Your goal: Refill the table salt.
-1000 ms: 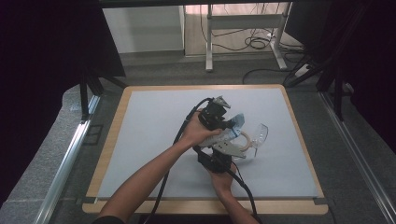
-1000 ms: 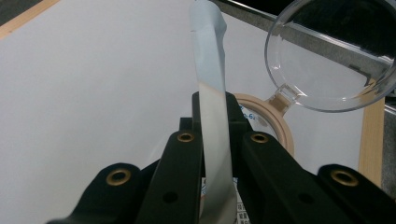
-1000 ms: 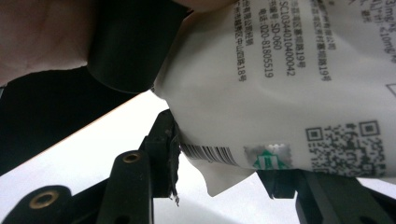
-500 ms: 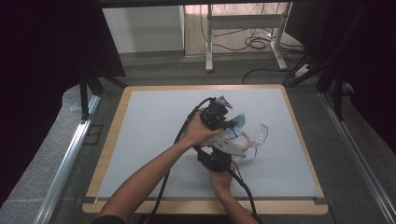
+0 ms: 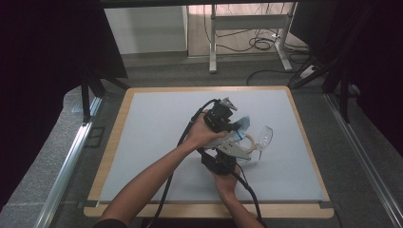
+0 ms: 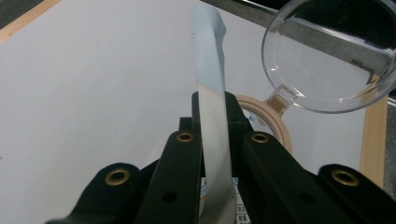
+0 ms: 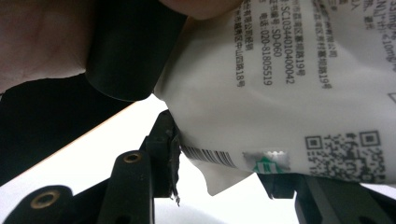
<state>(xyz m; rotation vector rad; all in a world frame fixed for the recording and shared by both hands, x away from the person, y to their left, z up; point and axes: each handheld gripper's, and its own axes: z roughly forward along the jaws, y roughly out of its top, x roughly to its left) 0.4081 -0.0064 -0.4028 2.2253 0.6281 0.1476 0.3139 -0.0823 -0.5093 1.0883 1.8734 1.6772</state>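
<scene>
White packet (image 7: 289, 93), edges cut off

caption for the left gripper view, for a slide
Left gripper pinching a thin silvery-white packet edge, with a clear round plastic lid above the white table.

Left gripper (image 6: 215, 154) and right gripper (image 7: 224, 172), each clamped.

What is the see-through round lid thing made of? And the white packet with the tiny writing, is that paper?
The round lid looks like hard clear plastic: glossy, and the table shows through it. The white packet seems thin plastic film rather than paper, though that is a guess: it is smooth, slightly shiny, printed with text and a barcode, with a torn, ragged edge. The left gripper pinches its silvery edge.
</scene>
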